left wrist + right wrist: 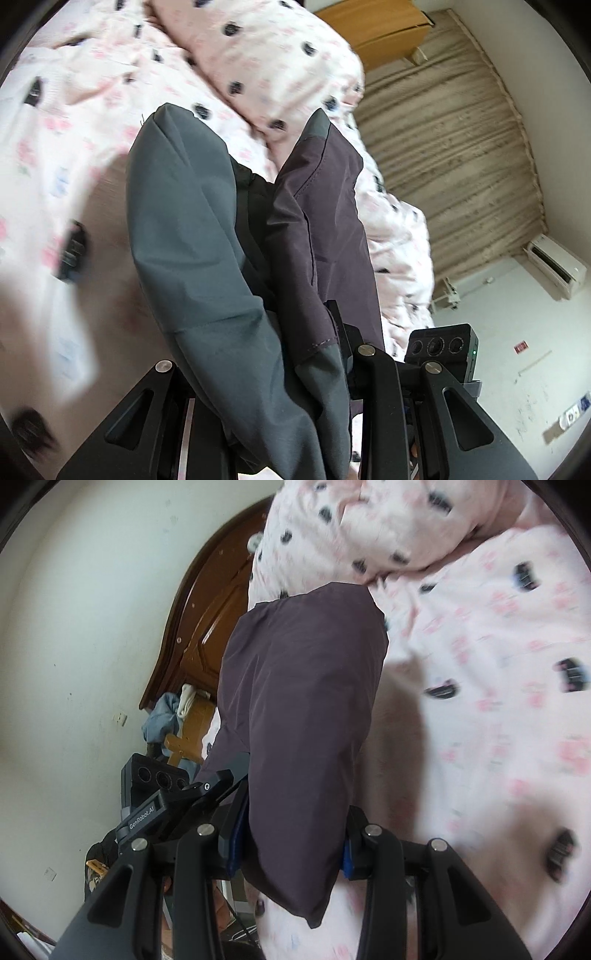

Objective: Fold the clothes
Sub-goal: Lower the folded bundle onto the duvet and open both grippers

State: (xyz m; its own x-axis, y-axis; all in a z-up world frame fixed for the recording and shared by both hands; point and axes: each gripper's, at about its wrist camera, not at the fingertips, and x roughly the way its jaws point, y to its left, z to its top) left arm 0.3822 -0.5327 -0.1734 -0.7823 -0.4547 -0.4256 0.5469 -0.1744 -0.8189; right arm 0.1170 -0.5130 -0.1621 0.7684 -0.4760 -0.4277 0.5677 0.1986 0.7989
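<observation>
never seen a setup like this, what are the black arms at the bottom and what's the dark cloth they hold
The black arms are two-finger grippers, each held in a person's hand, with a fisheye camera looking forward along the fingers. One picture comes from the left gripper, the other from the right gripper. Both are shut on one garment, purple with grey-green panels, lifted above a bed with a pink patterned duvet. In the left view, the right gripper's camera box shows beside the cloth.

I can't see either tool's fingertips: the garment covers the left tool, and the right tool too. The bedding is smeared with blur.
</observation>
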